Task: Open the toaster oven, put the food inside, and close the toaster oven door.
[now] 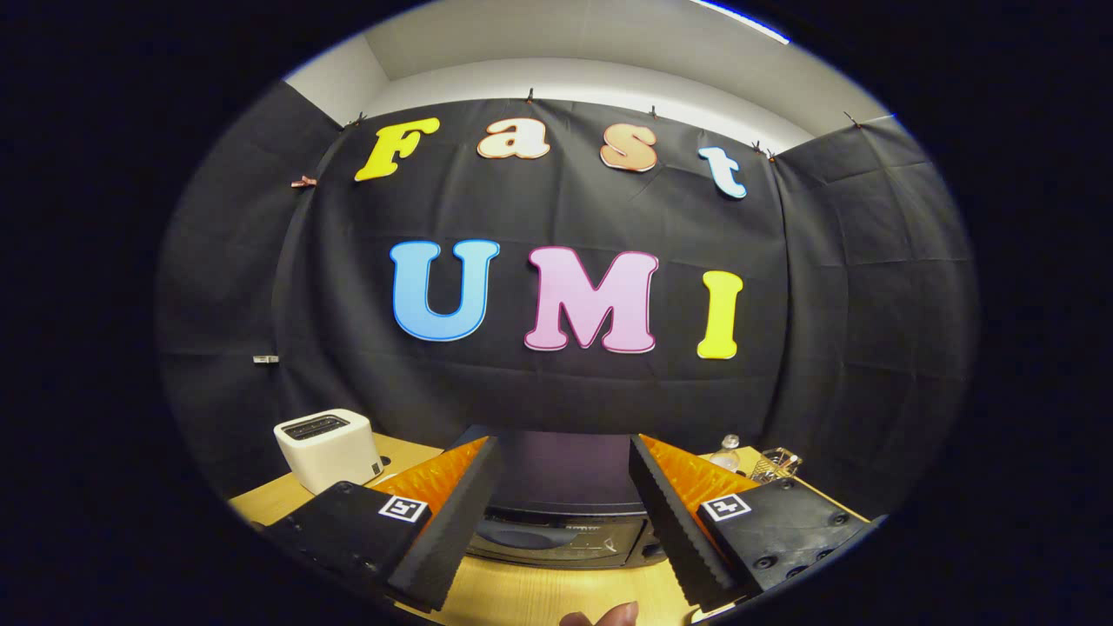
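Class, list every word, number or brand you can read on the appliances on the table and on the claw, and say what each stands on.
Toaster oven, beyond the spread fingers of the open claw: marks on its front, too blurred to read.
White toaster: no text visible.
Square markers on the claw: black-and-white patterns, no words.
Nothing here can be read.

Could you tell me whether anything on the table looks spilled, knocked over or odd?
Nothing stands out. The toaster stands upright on the table, the oven sits squarely beyond the open gripper, nothing between the jaws.
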Motion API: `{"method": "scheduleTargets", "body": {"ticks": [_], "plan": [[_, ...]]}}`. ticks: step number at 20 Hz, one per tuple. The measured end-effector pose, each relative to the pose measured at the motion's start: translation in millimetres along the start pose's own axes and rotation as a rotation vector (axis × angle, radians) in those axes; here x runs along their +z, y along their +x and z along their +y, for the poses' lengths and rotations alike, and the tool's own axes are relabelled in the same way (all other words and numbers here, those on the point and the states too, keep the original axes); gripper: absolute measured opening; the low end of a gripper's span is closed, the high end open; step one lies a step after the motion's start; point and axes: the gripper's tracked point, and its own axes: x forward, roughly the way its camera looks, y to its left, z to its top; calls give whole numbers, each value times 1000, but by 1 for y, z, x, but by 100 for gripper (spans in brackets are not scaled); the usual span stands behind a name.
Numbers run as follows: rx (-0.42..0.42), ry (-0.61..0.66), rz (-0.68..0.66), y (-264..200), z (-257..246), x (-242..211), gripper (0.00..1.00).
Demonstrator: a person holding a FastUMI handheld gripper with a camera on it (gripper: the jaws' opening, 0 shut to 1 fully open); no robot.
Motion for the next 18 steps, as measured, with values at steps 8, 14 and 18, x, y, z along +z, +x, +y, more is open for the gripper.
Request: {"method": "scheduleTargets", "body": {"ticks": [8, 14, 18], "plan": [[-31, 5, 174, 42, 21, -96, 99], [-48, 55, 252, 55, 26, -128, 99], [-54, 37, 247, 55, 31, -130, 98]]}}
